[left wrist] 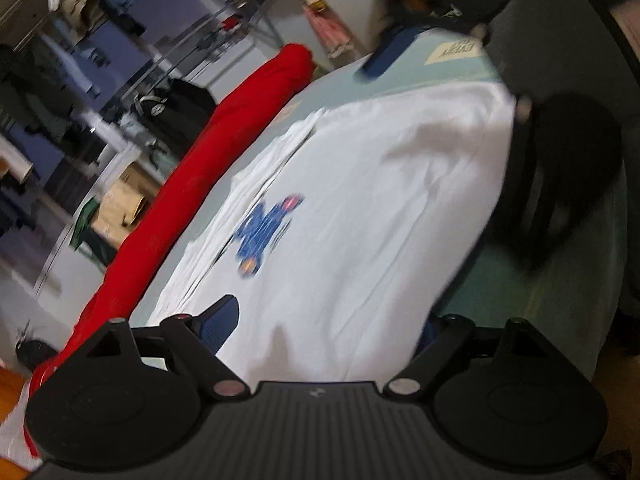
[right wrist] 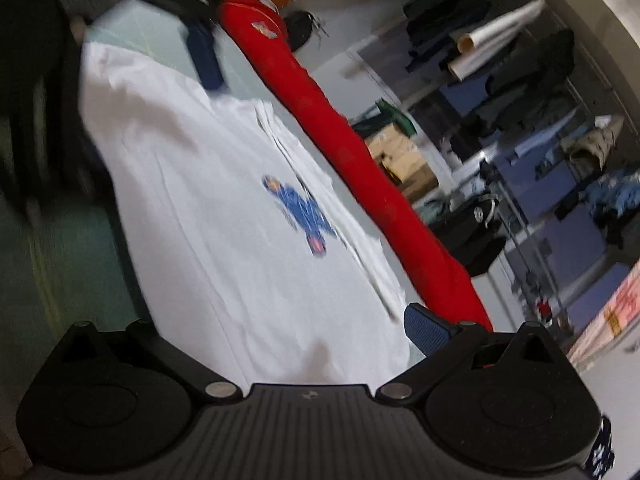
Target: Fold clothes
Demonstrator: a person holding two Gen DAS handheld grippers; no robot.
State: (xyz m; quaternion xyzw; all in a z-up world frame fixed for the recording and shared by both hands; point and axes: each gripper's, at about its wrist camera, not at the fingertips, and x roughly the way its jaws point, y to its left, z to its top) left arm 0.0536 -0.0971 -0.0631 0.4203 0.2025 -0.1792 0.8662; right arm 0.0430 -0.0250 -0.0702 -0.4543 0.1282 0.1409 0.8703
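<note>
Red cloth roll (left wrist: pixel 224 160) flanks white shirt (left wrist: pixel 360 200) — touching.

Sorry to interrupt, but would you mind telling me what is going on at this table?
A person is folding clothes with a hand-held gripper in each hand. A white T-shirt with a blue print lies on the pale green table, beside a long red garment. The left hand-held gripper and right hand-held gripper face each other at opposite ends of the shirt, both open around its edges.
</note>
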